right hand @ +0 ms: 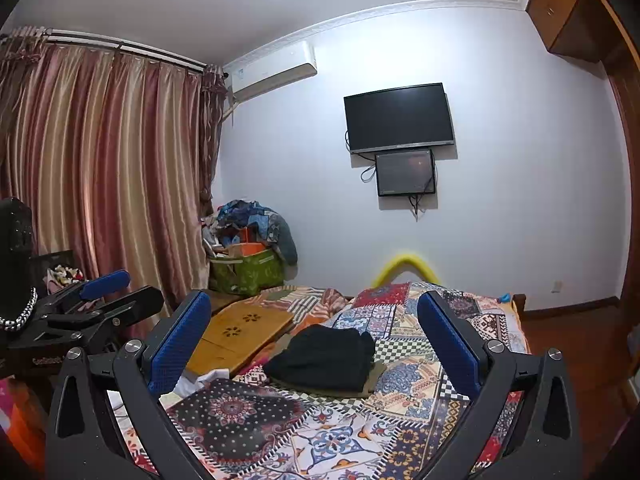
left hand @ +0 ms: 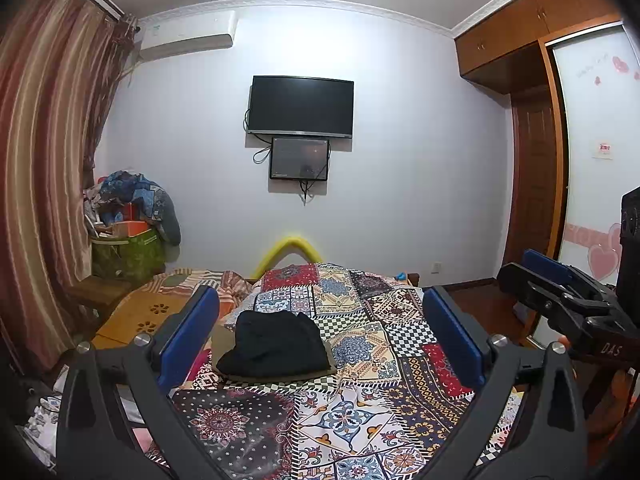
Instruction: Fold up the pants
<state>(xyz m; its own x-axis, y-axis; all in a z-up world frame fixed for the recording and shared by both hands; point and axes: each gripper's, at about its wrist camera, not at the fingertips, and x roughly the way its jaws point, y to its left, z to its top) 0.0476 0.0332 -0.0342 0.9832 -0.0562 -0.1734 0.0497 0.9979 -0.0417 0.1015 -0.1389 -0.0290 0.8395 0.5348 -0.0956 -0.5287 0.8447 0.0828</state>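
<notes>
Folded black pants (left hand: pixel 276 346) lie on top of a folded olive garment (left hand: pixel 320 376) on the patchwork bedspread (left hand: pixel 352 412). They also show in the right wrist view (right hand: pixel 324 356). My left gripper (left hand: pixel 320 336) is open and empty, held above the bed short of the pants. My right gripper (right hand: pixel 316 336) is open and empty too, at a similar height. The right gripper appears at the right edge of the left wrist view (left hand: pixel 560 292); the left gripper appears at the left edge of the right wrist view (right hand: pixel 92 300).
A wooden lap desk (right hand: pixel 236 332) lies on the bed's left side. A green bin piled with clothes (right hand: pixel 248 248) stands in the corner by the curtain (right hand: pixel 100 168). A TV (left hand: pixel 300 106) hangs on the far wall. A wardrobe (left hand: pixel 532 152) stands to the right.
</notes>
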